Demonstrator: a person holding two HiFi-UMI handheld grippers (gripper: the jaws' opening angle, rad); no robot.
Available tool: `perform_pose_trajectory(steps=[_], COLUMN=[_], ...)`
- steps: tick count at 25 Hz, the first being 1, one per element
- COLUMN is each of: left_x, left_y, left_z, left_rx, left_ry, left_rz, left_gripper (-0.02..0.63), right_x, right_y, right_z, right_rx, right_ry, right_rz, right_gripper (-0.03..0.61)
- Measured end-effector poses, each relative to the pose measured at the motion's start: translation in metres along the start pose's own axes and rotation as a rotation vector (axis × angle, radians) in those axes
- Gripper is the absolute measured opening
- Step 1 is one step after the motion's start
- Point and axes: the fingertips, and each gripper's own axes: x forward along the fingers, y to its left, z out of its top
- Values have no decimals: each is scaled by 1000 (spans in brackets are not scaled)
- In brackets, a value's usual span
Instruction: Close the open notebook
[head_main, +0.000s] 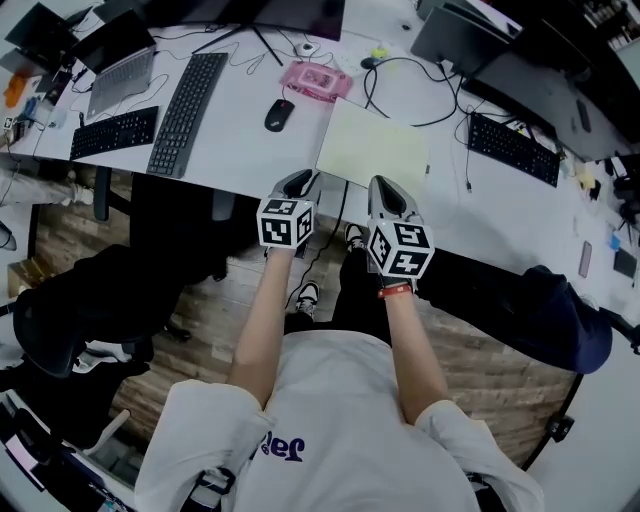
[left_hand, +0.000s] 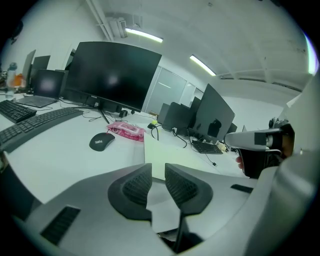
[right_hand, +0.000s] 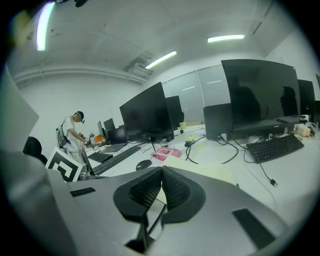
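Note:
The notebook (head_main: 375, 150) lies flat on the white desk (head_main: 250, 150) and shows one pale yellow-green face. The left gripper view has the notebook (left_hand: 165, 152) just beyond the jaws. In the right gripper view the notebook (right_hand: 210, 172) sits ahead and slightly right. My left gripper (head_main: 298, 180) hovers at the desk's near edge by the notebook's near left corner. Its jaws stand a little apart with nothing between them (left_hand: 158, 167). My right gripper (head_main: 385, 185) hangs over the notebook's near edge. It is shut and empty (right_hand: 161, 170).
A black mouse (head_main: 279, 115) and a pink pouch (head_main: 315, 80) lie behind the notebook on the left. A black keyboard (head_main: 188, 100) is further left. A looped black cable (head_main: 400, 90) and another keyboard (head_main: 512, 148) lie to the right. Monitors (left_hand: 112, 77) stand at the back.

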Motion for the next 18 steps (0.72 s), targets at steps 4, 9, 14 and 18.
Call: perform_pose_trajectory(steps=[4, 9, 14, 18], left_x=[11, 24, 35, 43], left_y=[8, 15, 17, 22], left_z=[-4, -12, -19, -24], left_rx=[-36, -51, -94, -123], left_ry=[0, 26, 44, 60], left_rz=[8, 19, 13, 18], left_gripper=[119, 150, 152, 152], right_x=[6, 11, 14, 18], right_y=[-2, -8, -12, -17], right_z=[-3, -8, -6, -7], right_rx=[1, 4, 53, 98], right_ry=[12, 26, 24, 26], right_rz=[9, 13, 26, 31], right_gripper=[14, 14, 14, 14])
